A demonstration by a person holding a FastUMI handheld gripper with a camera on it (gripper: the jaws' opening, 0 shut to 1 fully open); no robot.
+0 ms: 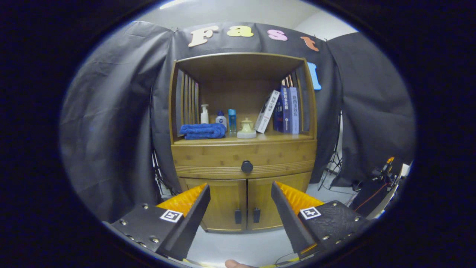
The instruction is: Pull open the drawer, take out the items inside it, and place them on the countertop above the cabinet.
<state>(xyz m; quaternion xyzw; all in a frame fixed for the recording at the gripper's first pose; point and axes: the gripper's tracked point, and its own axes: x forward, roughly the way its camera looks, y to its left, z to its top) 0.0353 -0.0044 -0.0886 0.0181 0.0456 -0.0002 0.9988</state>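
on the left side of the countertop (282, 138) a folded blue towel (203, 130) lies flat, with a white pump bottle (204, 114) behind it, then a small white bottle with a blue cap (221, 119), a slim blue bottle (232, 121), a pale lidded pot (246, 128) near the middle, and on the right a white book (267, 111) leaning against upright blue books (288, 110). these stand in the open shelf of the wooden cabinet (243, 141). below the countertop runs the drawer (208, 158), a wide band whose long axis goes side to side, fully closed, so whatever is inside it is hidden. its dark round knob (247, 166) sits at the centre of the drawer front, above the seam of the two lower doors (246, 203) with their small dark handles. the gripper (240, 195) is spread wide and holds nothing, its two fingers framing the lower doors with the cabinet well beyond the tips. the relation that matters: the knob lies straight ahead and above the line between the fingers, almost centred over the gap, so by my judgement the approach calls for a forward advance with a lift, little sideways correction, then closing on the knob and pulling back. the task looks not yet begun. off to the right, cables and equipment (383, 176) rest on the floor.
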